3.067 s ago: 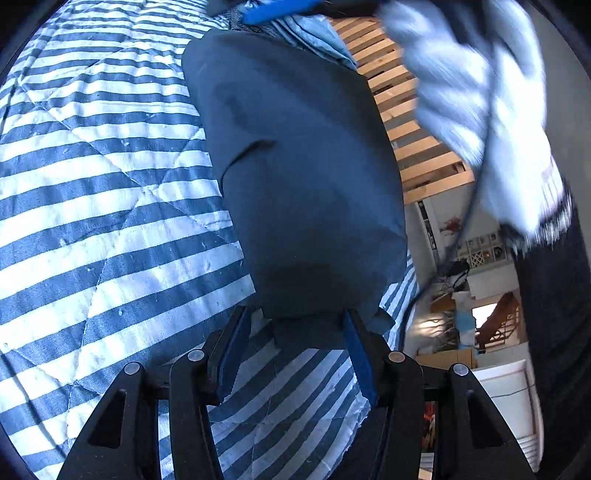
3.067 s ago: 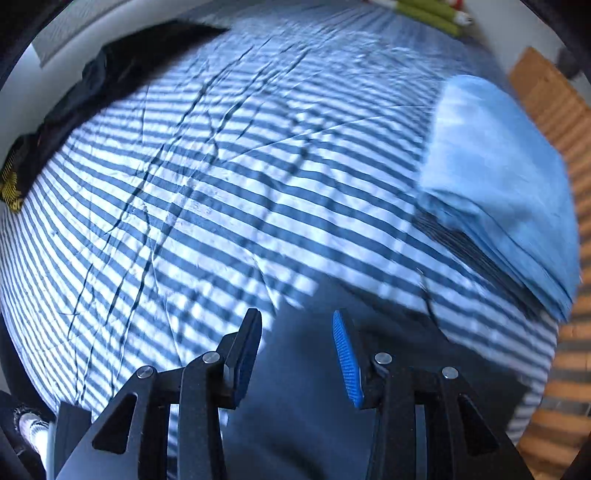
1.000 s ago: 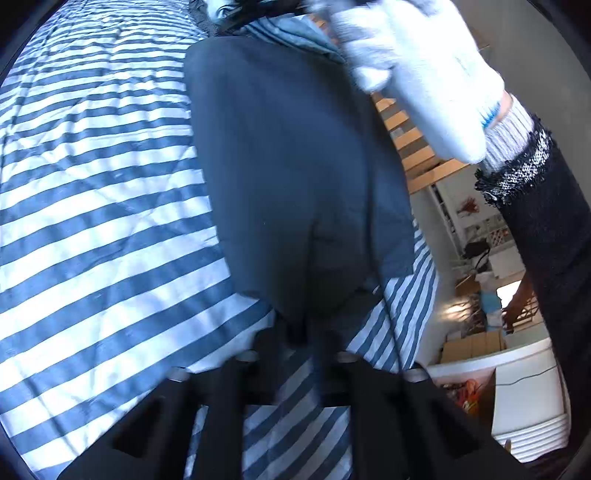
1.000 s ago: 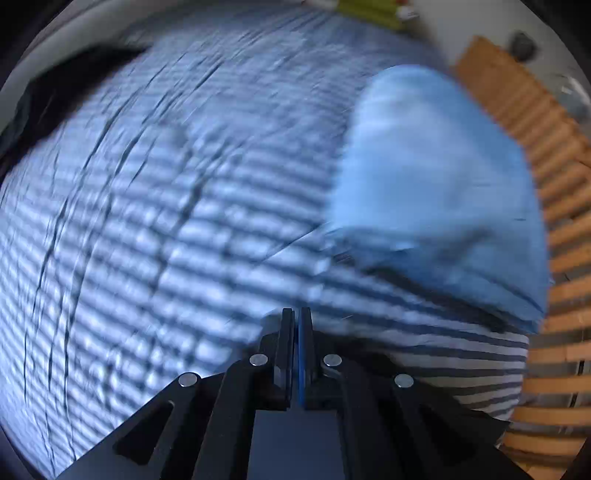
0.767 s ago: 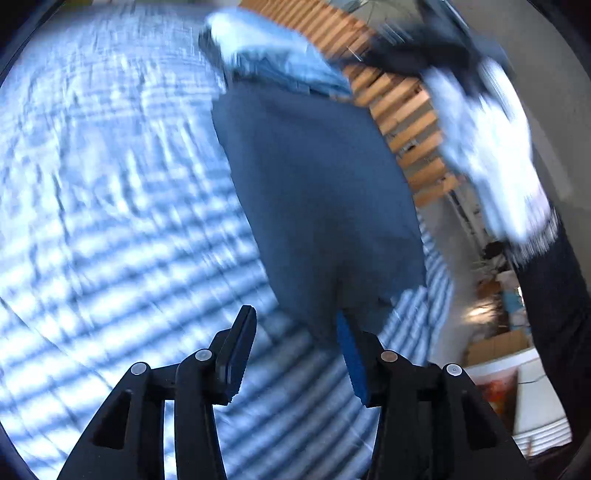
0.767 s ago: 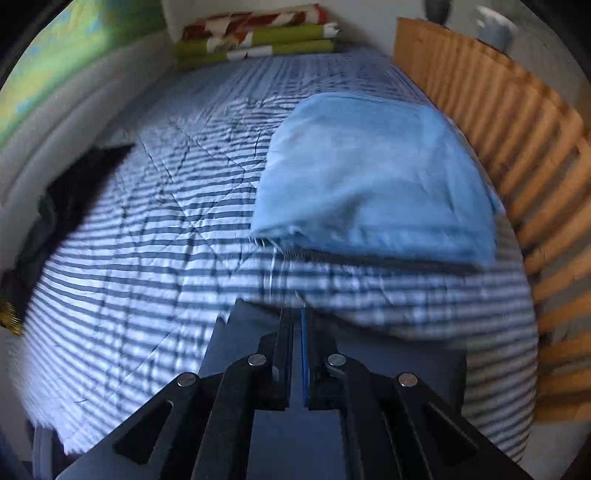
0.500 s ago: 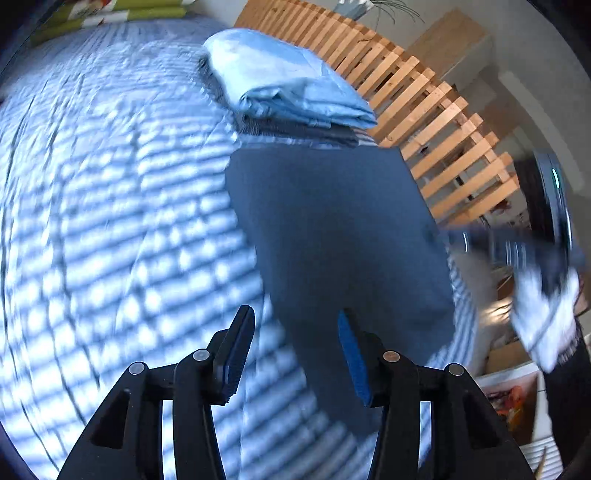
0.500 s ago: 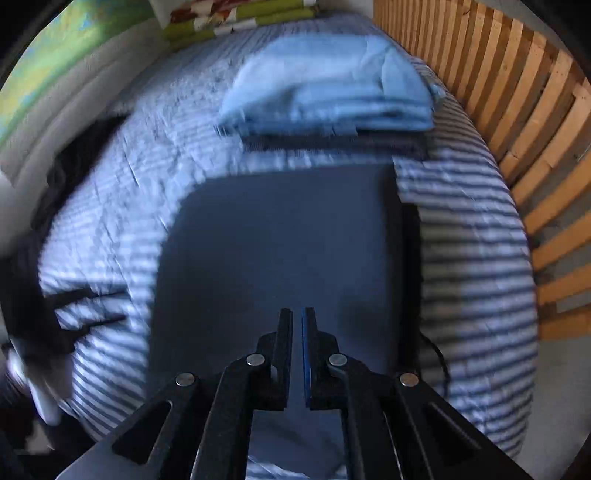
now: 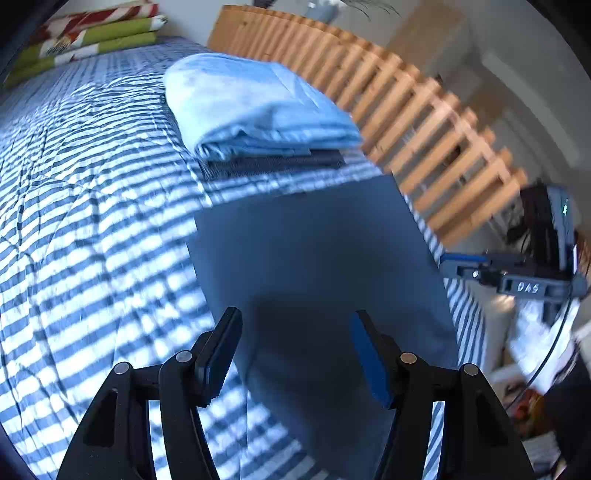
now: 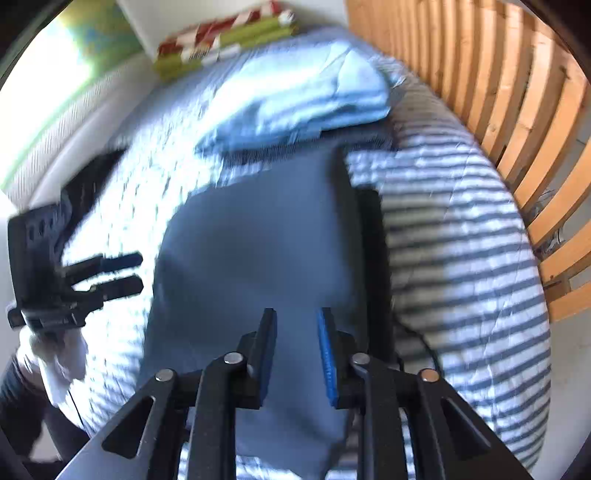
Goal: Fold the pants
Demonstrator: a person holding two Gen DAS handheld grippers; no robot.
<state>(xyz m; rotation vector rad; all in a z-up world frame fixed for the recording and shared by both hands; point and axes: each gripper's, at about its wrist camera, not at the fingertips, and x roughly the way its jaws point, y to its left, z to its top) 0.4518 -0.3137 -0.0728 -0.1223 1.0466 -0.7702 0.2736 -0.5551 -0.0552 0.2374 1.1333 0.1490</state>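
The dark blue pants (image 9: 314,266) lie folded flat on the striped bedspread (image 9: 92,221), near the bed's edge. My left gripper (image 9: 295,350) hovers open above their near end, holding nothing. The right gripper (image 9: 465,264) shows at the far right of the left wrist view, off the pants. In the right wrist view the pants (image 10: 251,251) fill the middle, and my right gripper (image 10: 297,350) is open above them, jaws a small gap apart and empty. The left gripper (image 10: 122,273) appears at the left of that view, beside the pants.
A stack of folded light blue and grey garments (image 9: 251,110) lies just beyond the pants. A wooden slatted bed rail (image 9: 424,122) runs along the right side. Green and red folded blankets (image 9: 85,33) sit at the far end. A gloved hand (image 10: 59,354) holds the left gripper.
Both grippers were shut on the pants' edge a second ago. They have let go, opened, and pulled back and up; the pants now lie flat in front of the stack.
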